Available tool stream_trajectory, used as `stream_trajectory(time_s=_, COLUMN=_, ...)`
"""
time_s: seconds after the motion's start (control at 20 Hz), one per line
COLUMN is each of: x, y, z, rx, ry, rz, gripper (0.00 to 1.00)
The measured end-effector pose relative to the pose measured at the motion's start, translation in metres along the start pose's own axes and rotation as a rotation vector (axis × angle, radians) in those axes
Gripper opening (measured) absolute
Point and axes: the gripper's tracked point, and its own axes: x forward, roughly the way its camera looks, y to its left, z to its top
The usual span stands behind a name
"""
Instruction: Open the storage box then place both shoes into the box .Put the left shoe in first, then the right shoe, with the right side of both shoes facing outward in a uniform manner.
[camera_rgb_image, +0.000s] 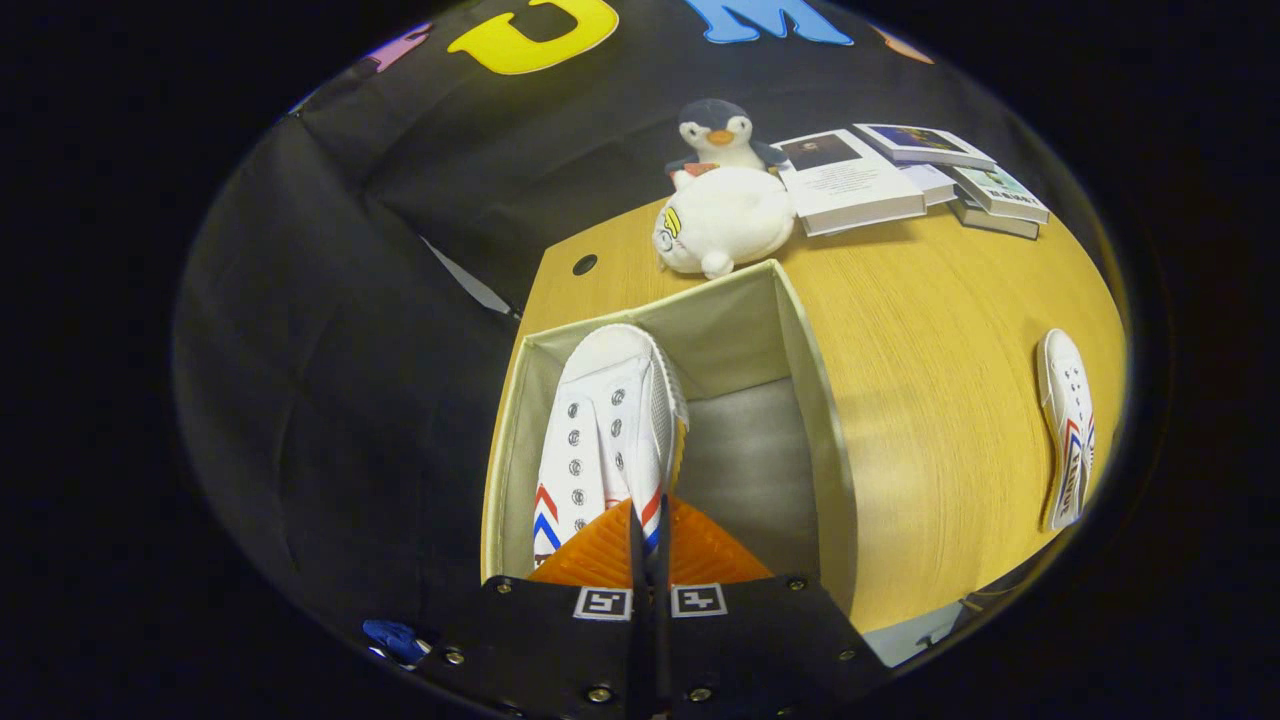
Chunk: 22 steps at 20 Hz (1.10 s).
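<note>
An open beige fabric storage box (815, 400) stands on the wooden table just ahead of my fingers. A white canvas shoe (600, 430) with red and blue chevrons hangs over the box's left half, toe pointing away from me. My gripper (648, 520) is shut on that shoe, its fingers pinching the rim near the heel. The second white shoe (1068, 430) lies on its side on the table, far to the right of the box.
Beyond the box sit a white plush toy (722, 232) and a penguin plush (716, 135). Several books (900, 175) lie at the table's far right. A round cable hole (585, 264) marks the table's far left corner. The table edge (525, 300) drops off left of the box.
</note>
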Motion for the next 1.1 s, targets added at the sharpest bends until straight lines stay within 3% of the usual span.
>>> stream_trajectory(time_s=0.5, x=0.053, y=-0.004, z=-0.027, rx=-0.012, ry=0.098, rz=-0.09, gripper=0.01)
stream_trajectory(time_s=0.65, x=0.058, y=0.0, z=-0.028, rx=-0.029, ry=0.096, rz=-0.076, gripper=0.03)
stream_trajectory(time_s=0.75, x=0.056, y=0.02, z=-0.029, rx=-0.028, ry=0.102, rz=0.024, gripper=0.16)
stream_trajectory(time_s=1.0, x=0.026, y=0.027, z=-0.017, rx=-0.097, ry=0.049, rz=0.074, gripper=0.98)
stream_trajectory(time_s=1.1, x=0.007, y=0.029, z=-0.007, rx=-0.13, ry=0.012, rz=0.097, gripper=0.98)
